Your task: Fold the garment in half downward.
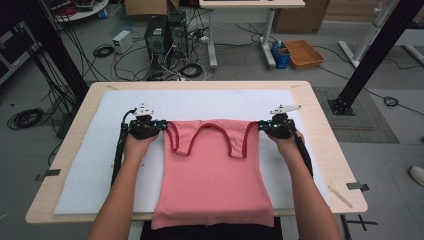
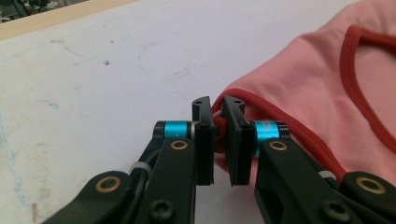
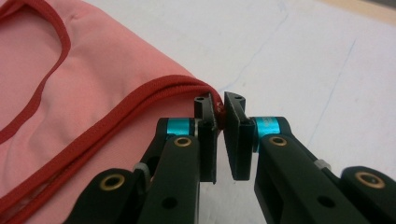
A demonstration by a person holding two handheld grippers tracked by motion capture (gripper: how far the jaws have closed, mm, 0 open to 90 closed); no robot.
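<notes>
A pink tank top [image 1: 212,175] with dark red trim lies spread on the white mat [image 1: 90,160], its hem hanging over the near table edge. My left gripper [image 1: 161,126] is shut on the left shoulder strap; in the left gripper view the red trim [image 2: 219,133] is pinched between the jaws of that gripper [image 2: 218,105]. At the top's other shoulder my right gripper [image 1: 261,125] is shut on the right strap, and the right gripper view shows this gripper [image 3: 219,103] clamping the red edge [image 3: 218,108] of the pink fabric [image 3: 84,93].
The mat covers a light wooden table [image 1: 320,125]. Past the far edge the floor holds computer towers [image 1: 165,37], tangled cables [image 1: 102,50], an orange tray [image 1: 303,53] and black frame posts [image 1: 372,55]. A wooden stick [image 1: 340,196] lies near the table's right front corner.
</notes>
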